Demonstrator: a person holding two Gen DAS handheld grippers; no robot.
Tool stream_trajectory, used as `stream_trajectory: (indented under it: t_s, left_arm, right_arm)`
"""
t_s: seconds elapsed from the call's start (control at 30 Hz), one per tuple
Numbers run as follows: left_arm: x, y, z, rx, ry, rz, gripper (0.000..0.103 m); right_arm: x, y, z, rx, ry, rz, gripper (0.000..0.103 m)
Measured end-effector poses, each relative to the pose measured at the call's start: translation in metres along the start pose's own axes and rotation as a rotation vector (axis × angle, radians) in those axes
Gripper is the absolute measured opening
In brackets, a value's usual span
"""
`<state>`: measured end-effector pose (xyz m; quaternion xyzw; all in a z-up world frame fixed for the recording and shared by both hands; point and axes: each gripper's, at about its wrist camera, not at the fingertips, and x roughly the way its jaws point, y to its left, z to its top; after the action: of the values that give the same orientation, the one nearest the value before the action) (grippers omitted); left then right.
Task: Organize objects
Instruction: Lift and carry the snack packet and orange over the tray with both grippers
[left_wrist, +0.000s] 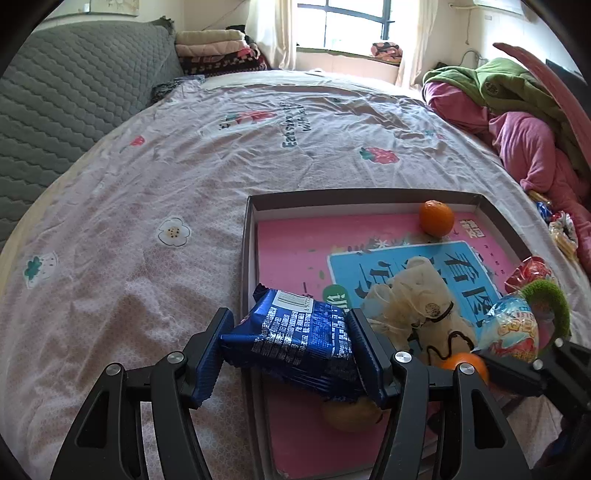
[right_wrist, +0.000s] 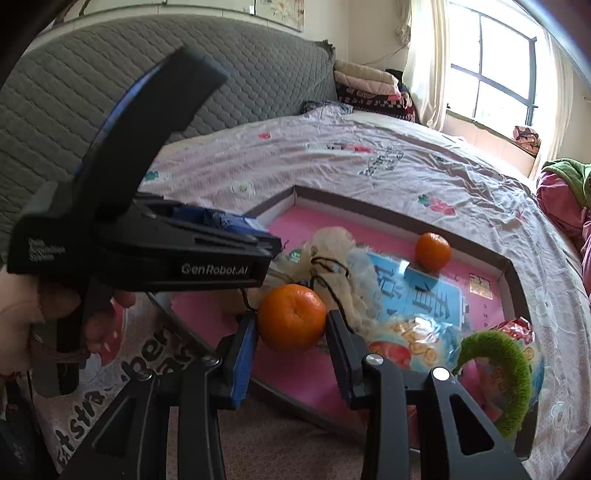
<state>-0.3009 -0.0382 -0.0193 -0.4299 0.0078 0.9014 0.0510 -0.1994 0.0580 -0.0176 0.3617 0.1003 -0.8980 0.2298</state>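
Note:
My left gripper (left_wrist: 290, 326) is shut on a blue snack packet (left_wrist: 295, 339), held over the near left corner of a shallow box (left_wrist: 248, 258) with a pink printed floor. My right gripper (right_wrist: 291, 326) is shut on an orange (right_wrist: 291, 317) above the box's near edge; the same orange (left_wrist: 466, 363) shows at the right of the left wrist view. In the box lie a second orange (left_wrist: 436, 218), a cream mesh pouch (left_wrist: 410, 295), a colourful snack bag (left_wrist: 515, 328), a green fuzzy hairband (right_wrist: 498, 369) and a red wrapper (left_wrist: 528, 271). A yellowish fruit (left_wrist: 351, 415) is partly hidden under the packet.
The box rests on a bed with a pink flowered sheet (left_wrist: 166, 177). A grey quilted headboard (left_wrist: 55, 110) stands at the left. Folded blankets (left_wrist: 218, 51) lie by the window, and pink and green clothes (left_wrist: 524, 122) are heaped at the right. A hand (right_wrist: 22, 314) holds the left gripper's handle.

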Motion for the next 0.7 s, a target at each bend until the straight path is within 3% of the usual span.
stream_trajectory:
  t_s: [0.7]
  left_arm:
    - [0.0,-0.003,-0.007,0.024,0.026,0.021,0.065]
  right_arm:
    - [0.01,-0.011,0.001,0.077,0.05,0.061,0.038]
